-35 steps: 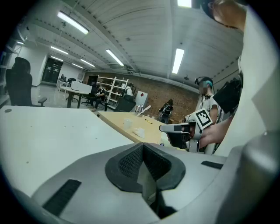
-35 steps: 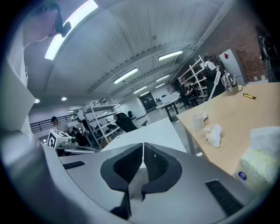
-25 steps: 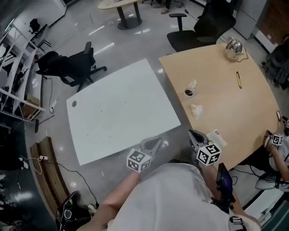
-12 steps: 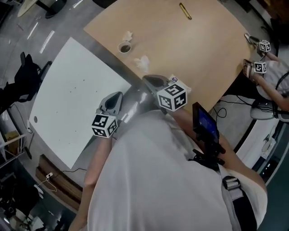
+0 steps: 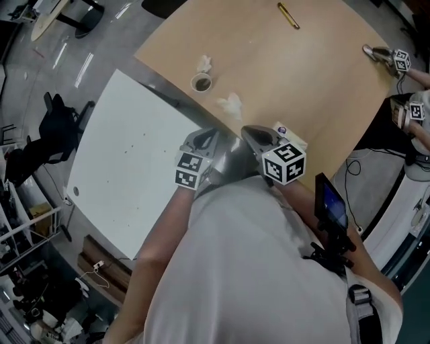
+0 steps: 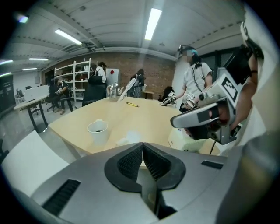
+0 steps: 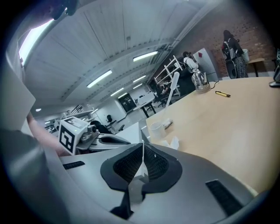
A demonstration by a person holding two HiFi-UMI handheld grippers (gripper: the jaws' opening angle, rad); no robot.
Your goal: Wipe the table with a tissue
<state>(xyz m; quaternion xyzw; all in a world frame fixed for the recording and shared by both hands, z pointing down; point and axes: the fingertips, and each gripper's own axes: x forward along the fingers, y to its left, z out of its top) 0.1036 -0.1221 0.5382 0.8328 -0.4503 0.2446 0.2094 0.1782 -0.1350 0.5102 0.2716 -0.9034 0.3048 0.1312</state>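
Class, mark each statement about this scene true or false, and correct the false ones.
1. A paper cup stands on the wooden table. True.
2. The fingers of the left gripper stand wide apart. False: they are closed together, with nothing between them.
3. A yellow pen lies on the wooden table. True.
4. The crumpled tissue nearest the grippers sits inside the paper cup. False: it lies on the wooden table, beside the cup.
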